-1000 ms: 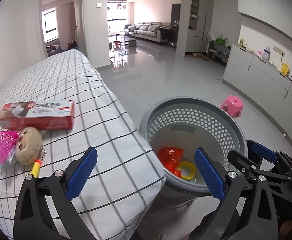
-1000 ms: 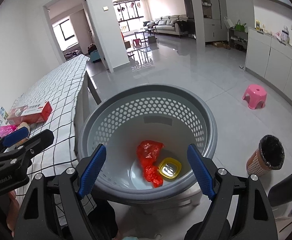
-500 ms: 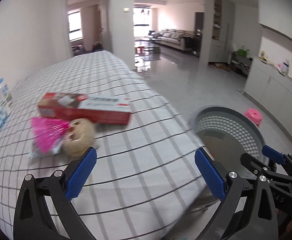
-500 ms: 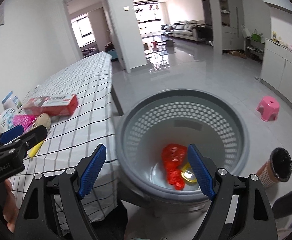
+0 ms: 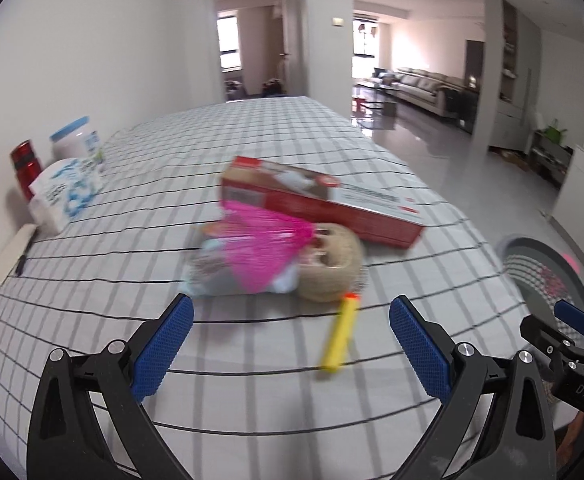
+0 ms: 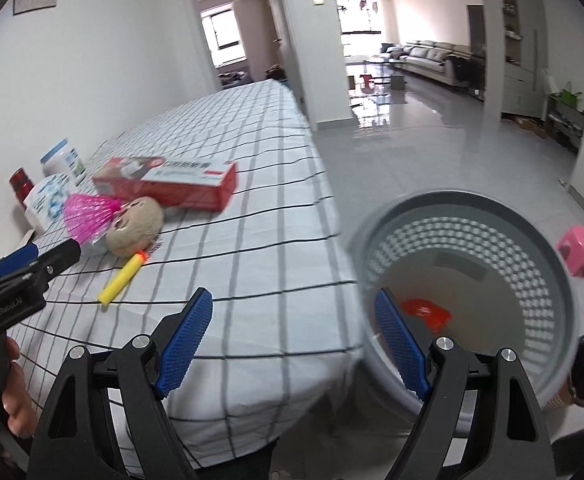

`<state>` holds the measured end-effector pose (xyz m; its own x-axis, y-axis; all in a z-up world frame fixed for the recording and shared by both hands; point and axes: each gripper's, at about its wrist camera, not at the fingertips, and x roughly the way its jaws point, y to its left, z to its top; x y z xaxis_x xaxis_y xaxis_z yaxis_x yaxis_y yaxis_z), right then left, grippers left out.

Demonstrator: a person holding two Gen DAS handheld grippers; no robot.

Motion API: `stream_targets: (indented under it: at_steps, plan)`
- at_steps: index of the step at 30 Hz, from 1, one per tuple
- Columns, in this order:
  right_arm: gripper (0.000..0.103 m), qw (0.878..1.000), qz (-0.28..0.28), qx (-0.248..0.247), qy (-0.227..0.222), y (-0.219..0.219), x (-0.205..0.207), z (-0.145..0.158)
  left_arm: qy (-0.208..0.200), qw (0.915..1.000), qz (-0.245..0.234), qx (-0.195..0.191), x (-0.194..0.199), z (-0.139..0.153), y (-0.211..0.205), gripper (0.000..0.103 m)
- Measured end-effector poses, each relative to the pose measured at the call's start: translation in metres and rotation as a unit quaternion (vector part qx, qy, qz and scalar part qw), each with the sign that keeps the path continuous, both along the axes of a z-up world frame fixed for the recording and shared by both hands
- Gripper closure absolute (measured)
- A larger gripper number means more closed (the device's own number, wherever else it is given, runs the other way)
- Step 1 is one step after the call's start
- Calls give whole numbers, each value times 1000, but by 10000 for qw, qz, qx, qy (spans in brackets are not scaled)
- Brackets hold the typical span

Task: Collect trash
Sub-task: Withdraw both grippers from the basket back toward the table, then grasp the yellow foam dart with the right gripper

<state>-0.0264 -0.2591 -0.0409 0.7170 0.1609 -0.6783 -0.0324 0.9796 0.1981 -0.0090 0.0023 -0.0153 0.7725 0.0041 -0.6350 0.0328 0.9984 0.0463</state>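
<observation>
Tabletop (image 5: 252,152) covered in white cloth with a black and grey grid, trash clustered near its right edge. Left gripper (image 5: 292,344) wide open, nothing between the blue pads, hanging over the near part of the cloth and aimed at the cluster. Right gripper (image 6: 293,340) also wide open and empty, straddling the near right corner of the tabletop, one finger over the cloth, the other over the basket rim.

Red box (image 5: 323,206) lies flat, long side angled toward the right edge. Just in front of it, twine ball (image 5: 333,264), touching a pink mesh wrapper (image 5: 264,250) that lies over a pale plastic bag (image 5: 212,276). Yellow foam dart (image 5: 337,336) with an orange tip lies just beside the twine ball on the near side, tip toward the ball. Blurred, so edges are soft.

Along the left edge by the wall: red can (image 5: 26,168), white jar with blue lid (image 5: 76,140), tissue pack (image 5: 66,194), and a flat pale item at the very edge, too blurred to name.

Grey perforated basket (image 6: 531,236) stands on the floor just beside the right edge, holding red crumpled plastic (image 6: 427,312). Pink stool (image 6: 577,250) on the floor beyond it. A hand (image 6: 12,392) grips the left gripper's handle in the right wrist view.
</observation>
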Motion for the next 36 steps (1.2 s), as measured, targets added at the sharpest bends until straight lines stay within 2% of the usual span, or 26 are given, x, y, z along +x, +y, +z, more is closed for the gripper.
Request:
stream_targets:
  at_steps: [11, 23, 32, 36]
  plan:
    - [23, 9982, 595, -27, 62, 49, 30, 3, 62, 9981, 619, 30, 11, -4, 57, 6]
    - [23, 9921, 1239, -144, 160, 110, 64, 3, 87, 9967, 803, 4, 15, -6, 80, 6]
    - [23, 9909, 1250, -87, 499, 129, 68, -7, 87, 9957, 914, -77, 18, -7, 94, 6]
    - [23, 9917, 1099, -297, 602, 139, 69, -13, 120, 9954, 943, -108, 19, -10, 96, 6]
